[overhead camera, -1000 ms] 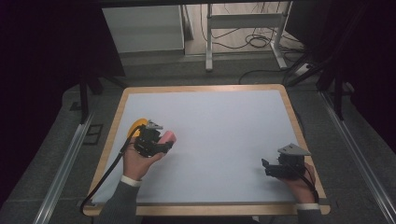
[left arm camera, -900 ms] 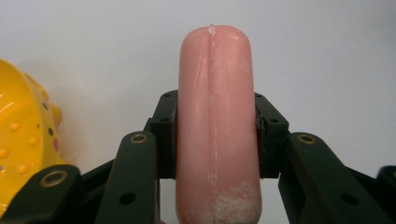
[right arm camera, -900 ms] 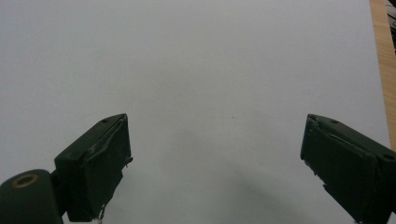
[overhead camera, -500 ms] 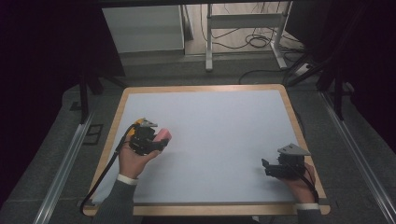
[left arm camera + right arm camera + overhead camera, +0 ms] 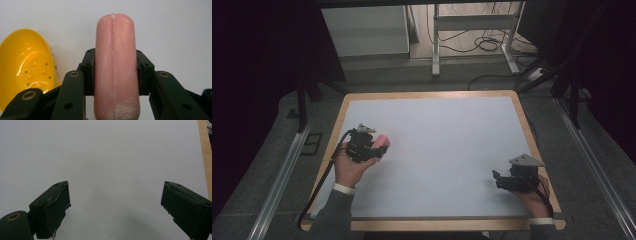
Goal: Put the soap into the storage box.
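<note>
- High view: the left gripper [image 5: 373, 145], at the frame's left, has shifted toward the worktop's [image 5: 452, 150] middle since a second ago, jaws clamped on a pink sausage [image 5: 115, 67] (likely a carry under way).
- A yellow perforated bowl [image 5: 27, 72] sits just beside it, lower left of the left gripper view.
- The right gripper [image 5: 115, 207] rests lower right, jaws wide and empty; nothing blocks the way.

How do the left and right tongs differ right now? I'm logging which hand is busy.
The left tongs are shut on a pink sausage, while the right tongs stand wide open with nothing between them. In the high view the left tongs sit near the table's left edge, the right tongs near its right front corner. Both are black and hand-held.
</note>
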Demonstrator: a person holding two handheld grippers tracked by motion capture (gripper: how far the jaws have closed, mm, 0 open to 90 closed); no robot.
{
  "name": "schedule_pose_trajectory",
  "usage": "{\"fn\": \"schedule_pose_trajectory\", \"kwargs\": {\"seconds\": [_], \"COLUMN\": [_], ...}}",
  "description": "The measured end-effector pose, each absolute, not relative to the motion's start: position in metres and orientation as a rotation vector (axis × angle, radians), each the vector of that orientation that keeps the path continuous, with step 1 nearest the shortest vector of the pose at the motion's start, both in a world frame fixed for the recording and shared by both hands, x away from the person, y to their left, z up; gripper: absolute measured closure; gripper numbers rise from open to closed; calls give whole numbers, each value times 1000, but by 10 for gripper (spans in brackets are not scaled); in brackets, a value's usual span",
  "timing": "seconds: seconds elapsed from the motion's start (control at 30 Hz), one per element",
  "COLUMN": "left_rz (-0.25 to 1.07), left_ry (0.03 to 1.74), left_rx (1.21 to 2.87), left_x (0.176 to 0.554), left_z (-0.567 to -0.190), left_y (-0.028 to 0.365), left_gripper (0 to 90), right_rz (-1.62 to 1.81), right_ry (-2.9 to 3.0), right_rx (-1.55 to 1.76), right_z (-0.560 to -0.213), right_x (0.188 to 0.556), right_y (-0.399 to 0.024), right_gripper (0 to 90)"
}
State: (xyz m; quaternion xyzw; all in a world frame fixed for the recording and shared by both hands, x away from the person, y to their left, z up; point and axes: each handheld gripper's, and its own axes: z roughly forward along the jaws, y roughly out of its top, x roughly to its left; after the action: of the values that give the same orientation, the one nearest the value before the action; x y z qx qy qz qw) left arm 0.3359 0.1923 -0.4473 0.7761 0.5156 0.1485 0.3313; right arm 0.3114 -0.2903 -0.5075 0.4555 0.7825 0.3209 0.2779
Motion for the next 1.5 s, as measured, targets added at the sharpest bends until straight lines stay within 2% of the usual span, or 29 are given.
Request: {"fn": "schedule_pose_trajectory", "kwargs": {"seconds": [1.5], "left_rz": [462], "left_ry": [1469], "left_rx": [1959], "left_x": [357], "left_z": [-434], "left_y": [236], "left_gripper": [600], "right_rz": [865], "right_ry": [2090], "right_rx": [1225], "right_z": [-506], "right_x": [311], "right_y": [-292], "right_gripper": [83]}}
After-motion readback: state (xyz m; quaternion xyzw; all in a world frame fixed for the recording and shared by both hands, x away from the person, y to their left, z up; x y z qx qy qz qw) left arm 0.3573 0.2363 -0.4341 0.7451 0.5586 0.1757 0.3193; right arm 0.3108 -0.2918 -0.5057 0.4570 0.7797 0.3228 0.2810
